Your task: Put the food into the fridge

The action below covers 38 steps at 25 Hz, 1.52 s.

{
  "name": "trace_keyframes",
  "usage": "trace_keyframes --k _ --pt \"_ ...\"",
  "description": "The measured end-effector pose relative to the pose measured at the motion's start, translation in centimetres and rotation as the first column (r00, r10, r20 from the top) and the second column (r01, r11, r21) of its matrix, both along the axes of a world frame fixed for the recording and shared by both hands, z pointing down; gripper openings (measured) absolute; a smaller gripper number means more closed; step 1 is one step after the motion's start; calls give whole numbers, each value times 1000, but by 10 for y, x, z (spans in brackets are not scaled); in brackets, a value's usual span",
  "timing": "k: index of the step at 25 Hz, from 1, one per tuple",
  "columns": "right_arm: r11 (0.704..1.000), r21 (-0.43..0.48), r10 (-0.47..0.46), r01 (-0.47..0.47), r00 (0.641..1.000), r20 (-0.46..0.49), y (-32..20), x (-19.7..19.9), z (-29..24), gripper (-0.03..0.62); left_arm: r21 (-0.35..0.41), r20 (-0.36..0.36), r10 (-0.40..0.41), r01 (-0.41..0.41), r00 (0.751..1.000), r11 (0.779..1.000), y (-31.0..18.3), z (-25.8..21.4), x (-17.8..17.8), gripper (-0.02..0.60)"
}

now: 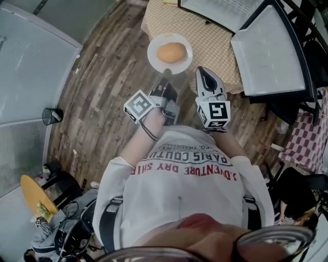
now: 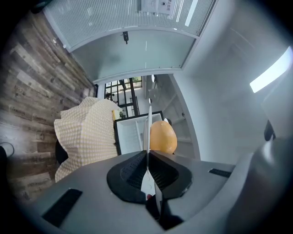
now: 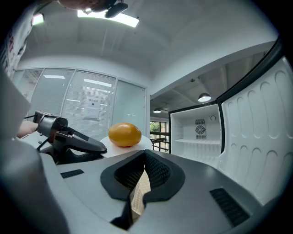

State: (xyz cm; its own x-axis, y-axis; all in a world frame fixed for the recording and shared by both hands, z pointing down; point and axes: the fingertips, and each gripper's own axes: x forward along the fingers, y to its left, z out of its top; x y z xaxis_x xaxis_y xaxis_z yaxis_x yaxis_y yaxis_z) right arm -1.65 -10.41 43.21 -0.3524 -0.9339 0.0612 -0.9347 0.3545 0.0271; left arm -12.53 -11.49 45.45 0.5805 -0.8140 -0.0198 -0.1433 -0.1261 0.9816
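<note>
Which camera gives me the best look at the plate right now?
The head view: it looks down on almost the whole plate with the round orange food on it. The left gripper view shows only its thin edge, pinched in the jaws of the left gripper; the right gripper view sees it low, from the side.

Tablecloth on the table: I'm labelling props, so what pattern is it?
Small beige-and-white check on the draped fabric tablecloth; head view shows it best.

Fridge (image 1: 225, 13) open; table (image 1: 215, 51) (checked cloth) before it.
</note>
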Motion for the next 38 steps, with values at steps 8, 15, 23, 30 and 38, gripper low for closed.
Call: trace_keyframes --k 8,15,23,30,38 --pt "993 0 117 -117 993 -2 -83 -39 -7 22 28 -17 118 -117 993 993 -97 -11 -34 34" --pt "982 -25 188 -189 982 -23 -135 -40 -8 21 5 -31 181 -181 983 984 -159 -7 -30 34" --pt "969 -36 244 -245 969 -24 -180 17 -3 21 -1 -45 224 -225 973 974 -211 -3 28 34" --pt "963 -27 267 -267 964 -6 -224 80 -13 21 -10 -27 239 -240 971 971 -253 -6 89 34" --pt "948 -38 316 -316 949 -1 -255 144 -10 21 -25 -27 292 -293 956 956 -288 -6 156 34"
